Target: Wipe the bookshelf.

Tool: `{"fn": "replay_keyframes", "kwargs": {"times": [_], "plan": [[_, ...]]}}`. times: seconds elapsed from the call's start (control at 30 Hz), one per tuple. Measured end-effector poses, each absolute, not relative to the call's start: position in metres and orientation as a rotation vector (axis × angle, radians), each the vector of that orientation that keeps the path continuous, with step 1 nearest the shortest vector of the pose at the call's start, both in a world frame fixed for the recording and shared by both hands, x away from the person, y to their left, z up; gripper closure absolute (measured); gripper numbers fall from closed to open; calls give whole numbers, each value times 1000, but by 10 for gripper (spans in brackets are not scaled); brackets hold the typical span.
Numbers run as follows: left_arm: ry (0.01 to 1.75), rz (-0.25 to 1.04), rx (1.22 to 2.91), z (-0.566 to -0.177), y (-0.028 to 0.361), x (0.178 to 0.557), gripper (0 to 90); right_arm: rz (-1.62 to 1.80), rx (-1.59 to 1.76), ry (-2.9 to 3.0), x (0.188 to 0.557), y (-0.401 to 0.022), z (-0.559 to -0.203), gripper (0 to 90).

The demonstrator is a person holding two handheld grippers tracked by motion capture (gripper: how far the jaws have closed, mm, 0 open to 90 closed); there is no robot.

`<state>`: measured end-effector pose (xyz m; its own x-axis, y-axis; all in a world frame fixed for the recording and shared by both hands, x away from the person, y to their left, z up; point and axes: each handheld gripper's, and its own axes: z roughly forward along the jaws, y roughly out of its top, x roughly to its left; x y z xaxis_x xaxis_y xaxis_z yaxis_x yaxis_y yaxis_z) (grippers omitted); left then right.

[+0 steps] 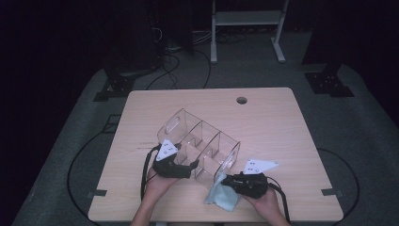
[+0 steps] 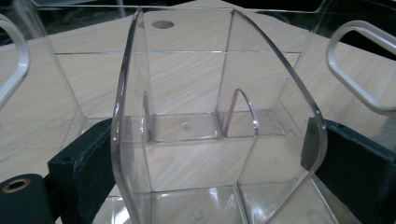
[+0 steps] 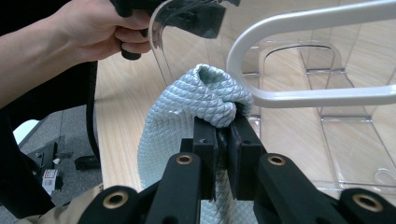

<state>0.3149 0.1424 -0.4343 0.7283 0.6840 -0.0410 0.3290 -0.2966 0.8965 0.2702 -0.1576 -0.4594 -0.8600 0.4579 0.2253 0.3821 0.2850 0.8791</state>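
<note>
A clear plastic organizer (image 1: pixel 202 141) with several compartments and a cut-out handle at each end lies tilted on the wooden table (image 1: pixel 282 132). My left gripper (image 1: pixel 192 165) holds it from the near left. In the left gripper view the two black jaws press on the outer walls of one curved compartment (image 2: pixel 219 93). My right gripper (image 1: pixel 225 180) sits at the organizer's near right end, shut on a light blue quilted cloth (image 1: pixel 220 197). The bunched cloth (image 3: pixel 187 107) bulges above the pinched jaws, just below the organizer's handle (image 3: pixel 303 98).
A round cable hole (image 1: pixel 242 100) sits near the table's far edge. A white metal stand (image 1: pixel 247 28) and cables are on the dark floor beyond. Both hands work close to the table's front edge.
</note>
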Motion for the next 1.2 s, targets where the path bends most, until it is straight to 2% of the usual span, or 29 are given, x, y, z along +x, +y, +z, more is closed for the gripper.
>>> {"fn": "replay_keyframes", "kwargs": {"times": [0.53,0.8,1.2], "plan": [[705,377,1909,-432,125,310,60,1600,940,2388,283,-202,-456,825],[711,374,1922,-437,119,310,60,1614,906,2406,267,-202,-452,825],[684,367,1925,-437,116,306,60,1606,944,2398,268,-209,-452,825]]}}
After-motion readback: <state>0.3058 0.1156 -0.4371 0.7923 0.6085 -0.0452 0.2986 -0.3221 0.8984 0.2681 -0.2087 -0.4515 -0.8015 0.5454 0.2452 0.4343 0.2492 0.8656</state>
